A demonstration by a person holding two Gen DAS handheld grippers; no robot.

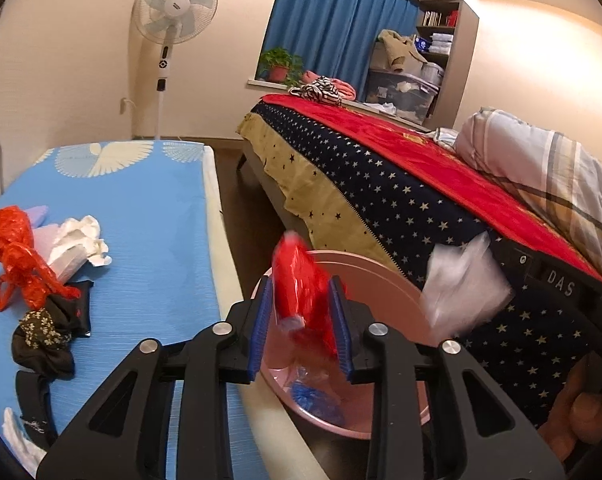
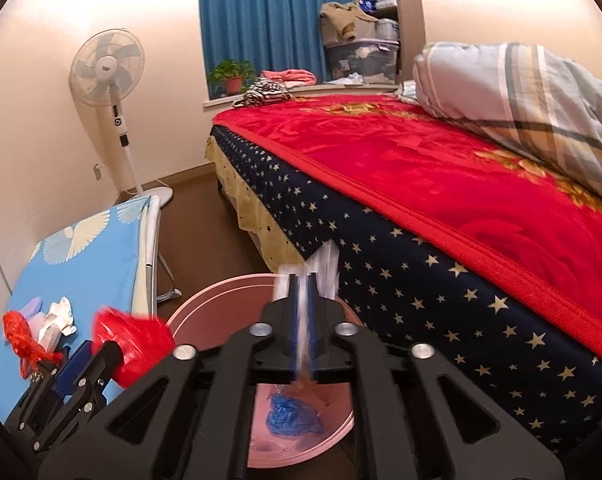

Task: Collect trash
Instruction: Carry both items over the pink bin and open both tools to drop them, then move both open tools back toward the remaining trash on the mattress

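The left gripper (image 1: 303,322) hangs over the near rim of a pink basin (image 1: 381,280) on the floor, its jaws clamped on a crumpled red bag (image 1: 301,288) that sticks up between the blue pads (image 1: 259,336). The right gripper (image 2: 301,320) is just to the right of it, above the same basin (image 2: 221,292), jaws pressed nearly together on a thin clear bag (image 2: 327,266) — the plastic stands up past the fingertips and a strip of it shows in the narrow gap. From the left wrist view the clear bag (image 1: 467,288) is blurred and hangs in front of the bed's starred side. A blue bag (image 2: 293,416) already lies in the bottom of the basin. To the left stands a desk (image 1: 149,240) with a light blue cover, and more things lie on its near left part: another red bag (image 1: 17,256), white crumpled paper (image 1: 81,244) just to its right, a pale purple glove (image 1: 37,216) behind them, and a heap of black cloth (image 1: 53,340) nearer the camera. The red bag and the paper touch; the black cloth lies against the red bag's lower end. To the right runs the bed (image 2: 421,184), with a red blanket on top and a plaid quilt (image 2: 521,100) at its far right. A fan (image 1: 173,12) stands by the far wall beyond the desk, and a blue curtain (image 1: 333,20) covers the window, with a potted plant (image 1: 279,66) on the sill.
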